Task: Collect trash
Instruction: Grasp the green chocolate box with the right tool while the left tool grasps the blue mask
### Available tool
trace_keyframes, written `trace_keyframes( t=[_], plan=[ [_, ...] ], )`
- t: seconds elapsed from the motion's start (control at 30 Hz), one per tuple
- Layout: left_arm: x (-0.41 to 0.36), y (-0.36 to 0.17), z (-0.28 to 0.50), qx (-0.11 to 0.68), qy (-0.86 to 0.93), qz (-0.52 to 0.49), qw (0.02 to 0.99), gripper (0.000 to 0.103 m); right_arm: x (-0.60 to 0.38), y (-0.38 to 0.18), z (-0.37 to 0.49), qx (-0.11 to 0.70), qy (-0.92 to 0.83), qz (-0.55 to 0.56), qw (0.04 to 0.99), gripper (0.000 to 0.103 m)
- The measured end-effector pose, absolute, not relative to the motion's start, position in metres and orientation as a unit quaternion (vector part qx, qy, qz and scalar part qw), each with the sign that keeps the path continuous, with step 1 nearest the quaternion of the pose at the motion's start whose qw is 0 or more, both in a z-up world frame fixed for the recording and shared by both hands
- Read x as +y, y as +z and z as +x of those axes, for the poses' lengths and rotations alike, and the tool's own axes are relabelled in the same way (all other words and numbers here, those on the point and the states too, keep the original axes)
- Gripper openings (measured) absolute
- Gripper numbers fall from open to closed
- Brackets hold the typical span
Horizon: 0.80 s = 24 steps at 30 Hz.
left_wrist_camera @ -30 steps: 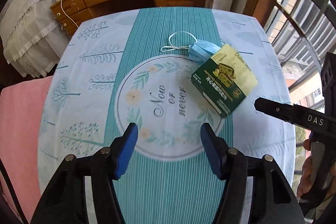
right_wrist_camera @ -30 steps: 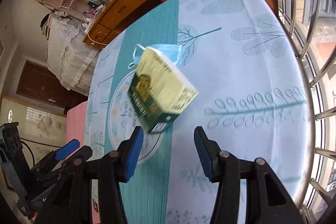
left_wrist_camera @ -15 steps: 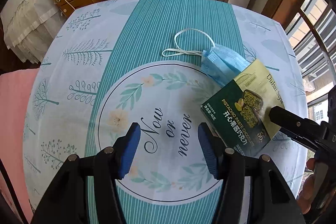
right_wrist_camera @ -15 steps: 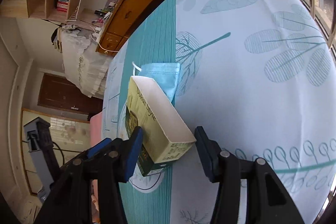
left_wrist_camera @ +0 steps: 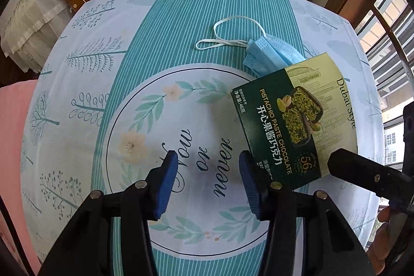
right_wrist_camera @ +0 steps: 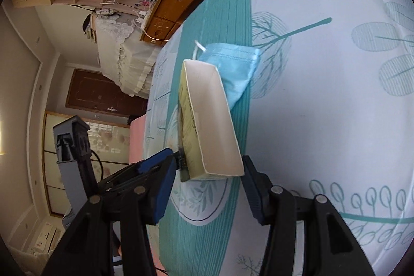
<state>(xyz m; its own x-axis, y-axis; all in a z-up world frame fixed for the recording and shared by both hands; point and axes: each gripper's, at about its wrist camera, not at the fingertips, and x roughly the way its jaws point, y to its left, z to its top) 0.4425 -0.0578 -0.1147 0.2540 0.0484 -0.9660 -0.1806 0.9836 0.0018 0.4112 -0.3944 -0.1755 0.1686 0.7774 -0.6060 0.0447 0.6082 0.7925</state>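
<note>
The right gripper (right_wrist_camera: pixel 207 179) straddles the near end of the chocolate box (right_wrist_camera: pixel 207 120), blue ribbed pads either side of it, apart and not visibly pressing yet. The box lies tilted across the rim of the printed circle on the tablecloth (left_wrist_camera: pixel 90 56), with its white inside open toward this gripper. By my read, this is the pickup step: next comes a squeeze across the box's thin card walls, gentle enough not to crush them.

Left of the box, the left gripper (left_wrist_camera: pixel 207 185) hangs over the "Now or never" lettering with nothing between its pads; its jaws have just been closing.

Just beyond the box, partly tucked under its far edge, lies the face mask (left_wrist_camera: pixel 271 56), soft pleated blue fabric with white elastic loops.
</note>
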Motion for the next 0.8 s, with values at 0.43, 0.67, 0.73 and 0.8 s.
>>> trace_keyframes(
  t=[0.43,0.67,0.73,0.8],
  plan=[
    [-0.053,-0.084,0.464,0.592,0.056,-0.087,0.799,0.049,-0.414,-0.131,0.414,0.518,0.289,0.372,0.714,0.029],
    [-0.059,-0.087,0.5,0.599,0.038,-0.137,0.788,0.055,-0.442,-0.115,0.428,0.483,0.244,0.357,0.762,0.029],
    [-0.064,-0.089,0.509,0.599,0.036,-0.145,0.787,0.055,-0.448,-0.113,0.433,0.476,0.221,0.35,0.776,0.029],
    [-0.07,-0.09,0.516,0.598,0.037,-0.149,0.787,0.057,-0.451,-0.111,0.437,0.47,0.2,0.339,0.79,0.029]
  ],
)
